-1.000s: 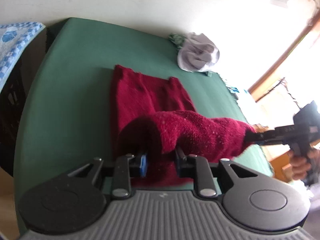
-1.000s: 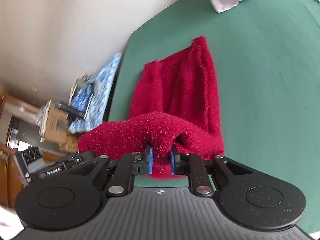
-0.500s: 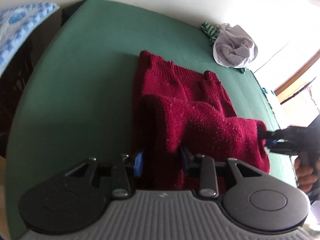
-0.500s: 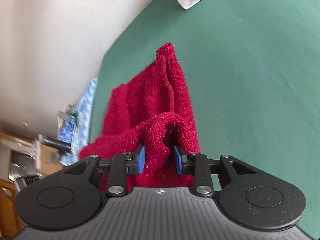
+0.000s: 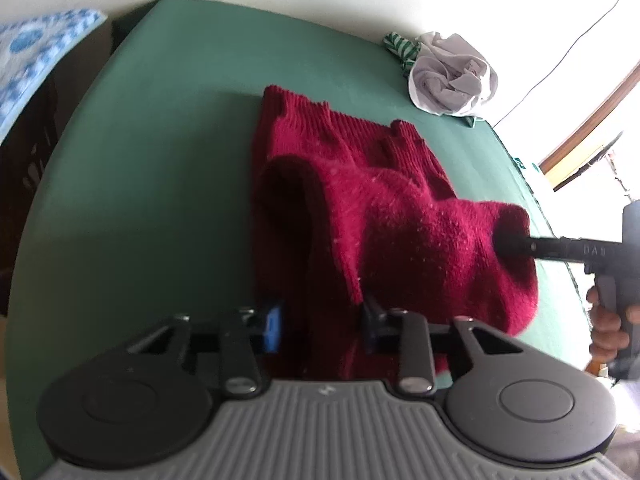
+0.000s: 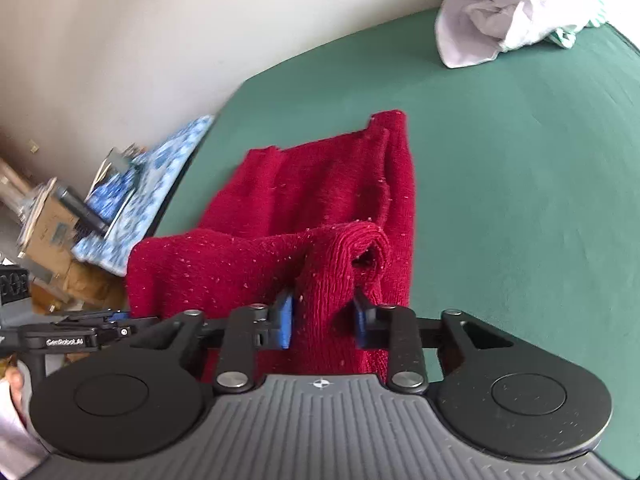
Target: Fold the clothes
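A dark red knitted sweater (image 5: pixel 360 184) lies on the green table (image 5: pixel 152 168), its near part folded over towards the far hem. My left gripper (image 5: pixel 320 326) has its jaws spread wide, with a fold of the sweater loose between them. My right gripper (image 6: pixel 322 322) is also spread, with a bunched fold of the sweater (image 6: pixel 320 200) between its blue pads (image 6: pixel 285 326), which do not pinch it. The right gripper also shows at the right of the left wrist view (image 5: pixel 516 246), at the sweater's corner.
A crumpled white garment (image 5: pixel 452 76) with a green striped cloth lies at the table's far edge, also in the right wrist view (image 6: pixel 496 8). A blue patterned cloth (image 5: pixel 36 48) covers a dark crate left of the table. Cardboard boxes (image 6: pixel 48 232) stand beyond the table's left edge.
Both grippers carried the near edge of the sweater forward over the rest, then opened their jaws. The fold has dropped lower onto the sweater.
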